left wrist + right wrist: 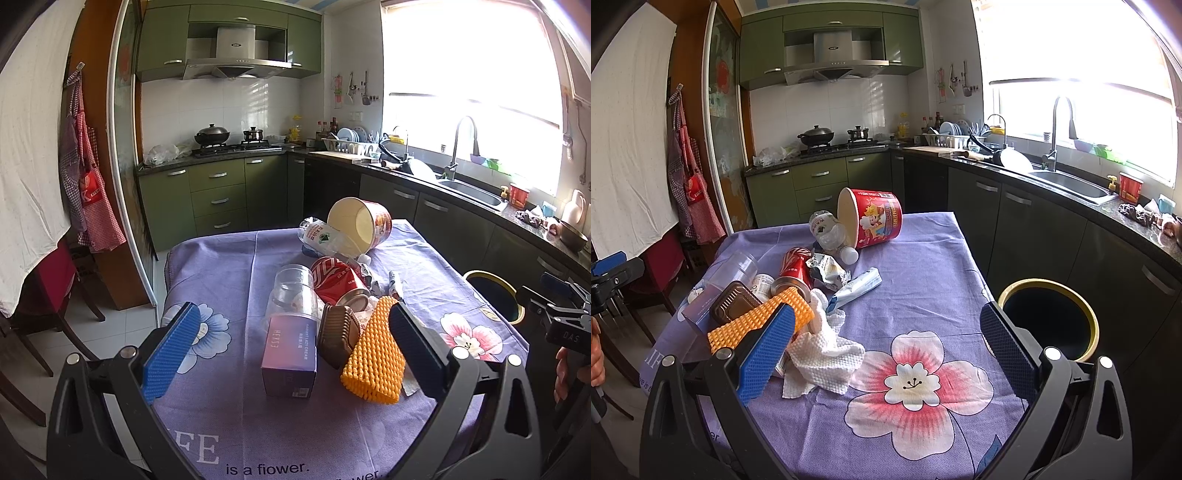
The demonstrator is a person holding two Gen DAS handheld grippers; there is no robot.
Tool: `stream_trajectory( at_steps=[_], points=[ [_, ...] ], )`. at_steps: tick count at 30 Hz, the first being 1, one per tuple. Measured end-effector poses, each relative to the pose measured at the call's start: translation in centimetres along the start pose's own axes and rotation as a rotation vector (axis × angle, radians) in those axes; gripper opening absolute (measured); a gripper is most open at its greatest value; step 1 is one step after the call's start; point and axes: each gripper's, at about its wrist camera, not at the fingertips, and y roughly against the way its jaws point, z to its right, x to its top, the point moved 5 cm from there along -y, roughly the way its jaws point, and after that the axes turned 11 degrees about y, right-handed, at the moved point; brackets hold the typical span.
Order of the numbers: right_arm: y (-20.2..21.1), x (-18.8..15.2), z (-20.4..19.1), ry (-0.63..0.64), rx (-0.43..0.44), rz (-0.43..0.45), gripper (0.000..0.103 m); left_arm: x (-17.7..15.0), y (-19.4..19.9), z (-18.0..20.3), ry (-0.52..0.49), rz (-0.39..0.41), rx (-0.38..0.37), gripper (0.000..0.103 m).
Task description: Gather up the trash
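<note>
A heap of trash lies on the purple flowered tablecloth (229, 280). My left gripper (293, 312) is open, its blue pads either side of a purple box (290, 356), a brown plastic tray (338, 334) and an orange foam net (375, 354), touching none. Behind them lie a clear cup (293, 291), a red can (340, 282), a crushed bottle (321, 236) and a tipped red paper bucket (360, 225). My right gripper (886, 312) is open over bare cloth, with a white paper towel (823, 354) by its left pad. A blue-white wrapper (855, 288) lies farther back.
A black bin with a yellow rim (1049, 321) stands off the table's right edge, close to my right gripper's right finger. Dark counter cabinets and a sink (1071, 184) run along the right. A chair (55, 295) stands left of the table.
</note>
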Motion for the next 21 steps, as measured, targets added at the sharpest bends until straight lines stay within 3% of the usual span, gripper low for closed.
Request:
stream_trajectory(
  at_steps=[21],
  points=[
    [-0.19, -0.08, 0.07, -0.002, -0.001, -0.005, 0.099, 0.00, -0.16, 0.20, -0.004, -0.003, 0.000, 0.097]
  ],
)
